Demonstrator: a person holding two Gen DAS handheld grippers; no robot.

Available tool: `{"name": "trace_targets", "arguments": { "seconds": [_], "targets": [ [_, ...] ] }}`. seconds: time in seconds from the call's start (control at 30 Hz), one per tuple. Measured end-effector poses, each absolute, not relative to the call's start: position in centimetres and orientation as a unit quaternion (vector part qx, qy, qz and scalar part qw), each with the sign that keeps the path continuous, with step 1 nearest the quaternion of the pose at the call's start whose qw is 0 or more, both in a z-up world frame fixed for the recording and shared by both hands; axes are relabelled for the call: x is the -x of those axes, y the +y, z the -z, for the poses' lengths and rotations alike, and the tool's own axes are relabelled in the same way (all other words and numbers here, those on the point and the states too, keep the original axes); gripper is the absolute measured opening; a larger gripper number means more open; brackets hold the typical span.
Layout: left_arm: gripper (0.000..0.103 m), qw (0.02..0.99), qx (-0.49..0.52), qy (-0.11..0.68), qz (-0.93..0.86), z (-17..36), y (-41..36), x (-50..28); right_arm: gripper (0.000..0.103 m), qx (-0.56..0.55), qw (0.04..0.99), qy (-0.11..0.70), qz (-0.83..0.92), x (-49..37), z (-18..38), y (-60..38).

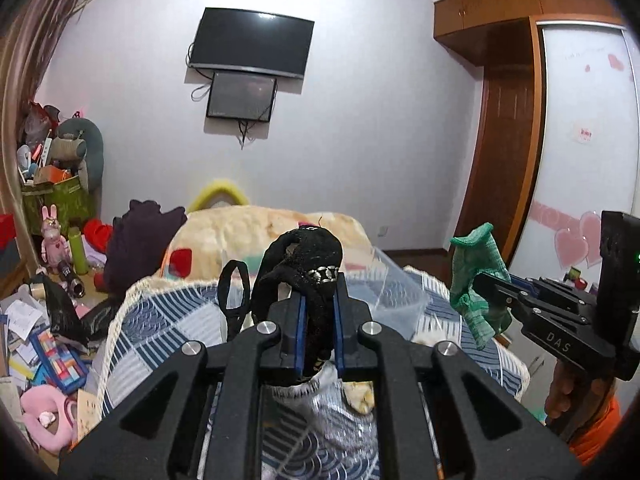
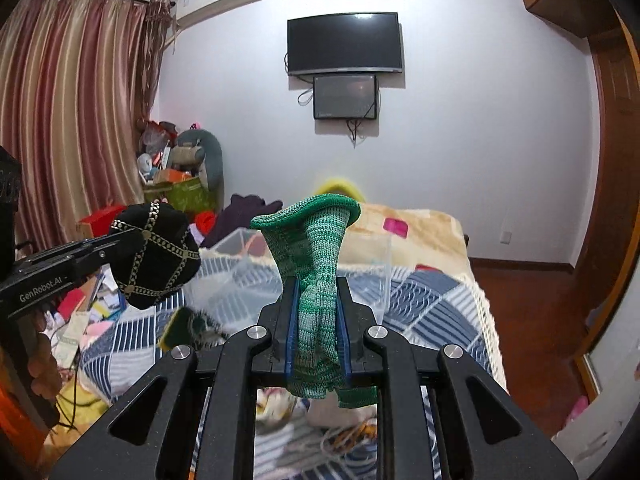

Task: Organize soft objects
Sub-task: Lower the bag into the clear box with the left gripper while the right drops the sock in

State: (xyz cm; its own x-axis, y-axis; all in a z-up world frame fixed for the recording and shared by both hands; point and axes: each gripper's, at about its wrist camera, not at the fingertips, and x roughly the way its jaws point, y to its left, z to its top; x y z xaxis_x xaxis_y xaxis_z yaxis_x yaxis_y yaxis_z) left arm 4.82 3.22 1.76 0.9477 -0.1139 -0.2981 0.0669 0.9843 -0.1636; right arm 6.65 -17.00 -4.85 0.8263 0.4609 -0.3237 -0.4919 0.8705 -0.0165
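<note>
**Both grippers loaded, clear bin ahead — drop needs care**

Left gripper (image 1: 319, 320) pinches a black cloth item (image 1: 304, 264), gold chain trim and a loose strap loop hanging off it; jaws pressed tight on the fabric. Right gripper (image 2: 318, 320) pinches a green knit sock (image 2: 316, 264), cuff flaring above the jaws, toe end hanging below. Both held up in the air over the bed (image 2: 440, 296), near each other but apart.

Clear plastic bin (image 2: 248, 276) sits on the quilt just beyond both grippers, open top. Likely the target, though that's a guess from the task. Other soft bits lie on the bed under the grippers, blurred.

To do this step well, I'd say: bring one gripper over the bin's mouth at a time so they don't bump. Get the hanging end inside the rim before releasing, else the sock drapes over the wall. Watch the black strap loop; it could snag on a finger or the rim. Open fully and lift straight up, since knit clings to the pads.
</note>
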Motion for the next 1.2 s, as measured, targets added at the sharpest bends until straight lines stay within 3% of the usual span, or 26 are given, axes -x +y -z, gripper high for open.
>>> {"name": "trace_targets", "arguments": {
  "seconds": [0.47,1.2],
  "targets": [
    [0.01,0.981,0.086,0.17,0.046,-2.5,4.9,-11.0,0.015,0.056,0.959,0.141,-0.24,-11.5,2.5,-14.7],
    [0.011,0.945,0.064,0.319,0.04,4.6,3.3,-19.3,0.015,0.116,0.918,0.292,-0.244,-18.5,8.2,-12.0]
  ]
}}
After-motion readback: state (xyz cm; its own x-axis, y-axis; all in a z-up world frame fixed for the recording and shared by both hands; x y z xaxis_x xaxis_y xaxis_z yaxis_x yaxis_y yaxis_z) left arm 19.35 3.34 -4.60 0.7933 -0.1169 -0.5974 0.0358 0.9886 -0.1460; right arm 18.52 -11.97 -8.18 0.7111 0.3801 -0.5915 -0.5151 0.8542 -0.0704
